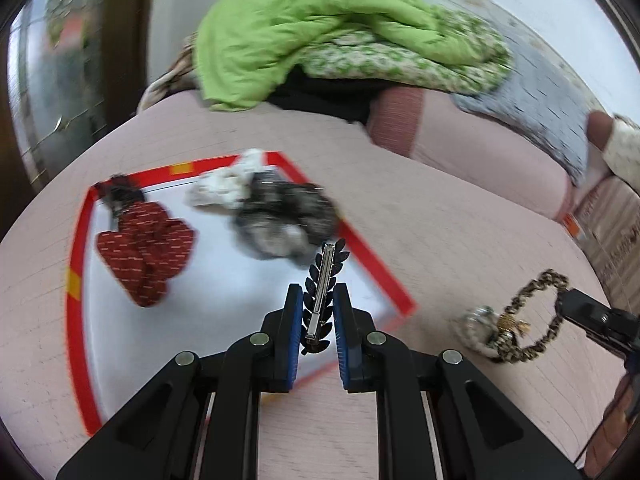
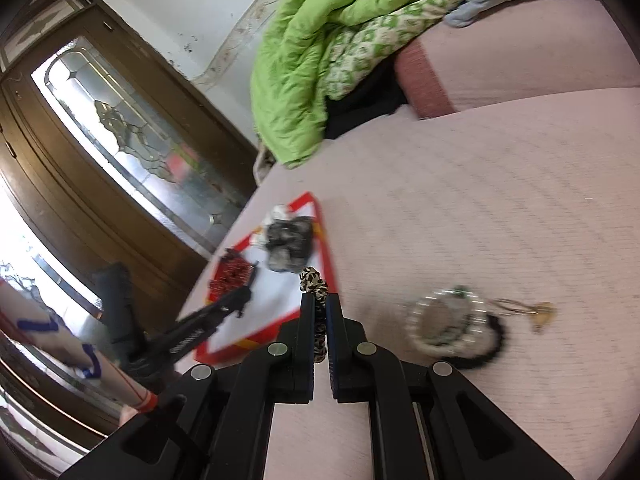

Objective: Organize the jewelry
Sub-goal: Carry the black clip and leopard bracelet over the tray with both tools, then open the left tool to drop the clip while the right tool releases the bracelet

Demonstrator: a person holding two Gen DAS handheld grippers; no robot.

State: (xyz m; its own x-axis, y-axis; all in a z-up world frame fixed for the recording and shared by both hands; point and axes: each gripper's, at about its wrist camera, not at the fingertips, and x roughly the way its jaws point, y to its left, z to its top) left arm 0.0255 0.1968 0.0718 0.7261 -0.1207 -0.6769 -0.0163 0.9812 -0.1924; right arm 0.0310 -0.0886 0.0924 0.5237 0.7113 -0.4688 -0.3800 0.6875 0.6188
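My left gripper (image 1: 318,298) is shut on a black leaf-shaped hair clip (image 1: 322,280) and holds it over the near right part of a white board with a red border (image 1: 224,292). A red patterned scrunchie (image 1: 146,246), a grey-black scrunchie (image 1: 286,216) and a white one (image 1: 230,184) lie on the board. My right gripper (image 2: 320,304) is shut on a leopard-print scrunchie (image 2: 314,282), which also shows in the left wrist view (image 1: 536,320). A pile of bracelets (image 2: 450,326) and a gold piece (image 2: 540,314) lie on the pink sheet.
The board lies on a pink bed sheet (image 2: 500,208). A green quilt (image 1: 320,28) is heaped at the back with a pink pillow (image 1: 460,140) beside it. A wooden door with glass (image 2: 120,128) stands left of the bed. The left gripper (image 2: 244,298) shows over the board.
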